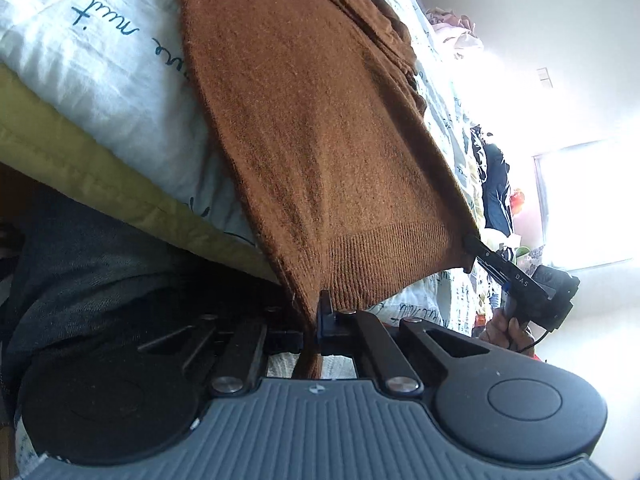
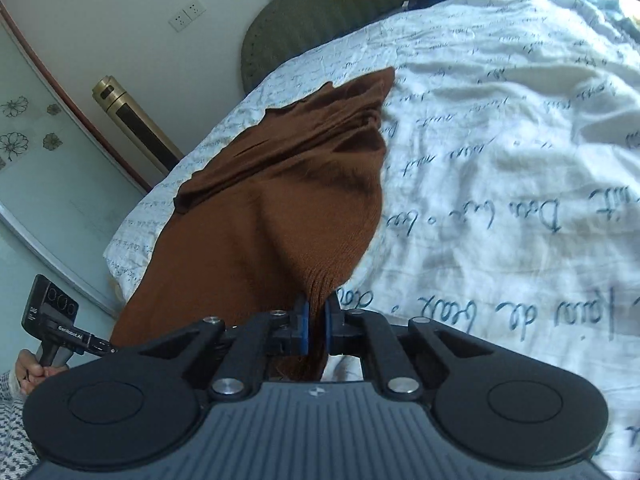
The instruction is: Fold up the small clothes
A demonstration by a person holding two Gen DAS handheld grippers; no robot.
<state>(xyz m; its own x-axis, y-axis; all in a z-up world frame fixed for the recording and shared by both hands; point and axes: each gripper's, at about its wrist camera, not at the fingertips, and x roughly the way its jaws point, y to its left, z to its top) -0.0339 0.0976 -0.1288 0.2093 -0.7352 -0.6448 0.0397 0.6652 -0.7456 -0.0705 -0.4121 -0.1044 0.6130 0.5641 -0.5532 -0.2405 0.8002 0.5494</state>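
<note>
A brown knit garment lies spread on a white bedsheet with dark handwriting print. My left gripper is shut on the ribbed hem at one corner, cloth pinched between its fingers. In the same view my right gripper grips the other hem corner at the right. The right wrist view shows the garment stretching away over the sheet, its ribbed hem bunched between the blue pads of my right gripper, which is shut on it. My left gripper appears low at the left, held by a hand.
A yellow-green mattress edge runs under the sheet. A dark green headboard stands at the far end. A gold tower appliance stands by the wall. Piled clothes lie on the bed's far side near a bright window.
</note>
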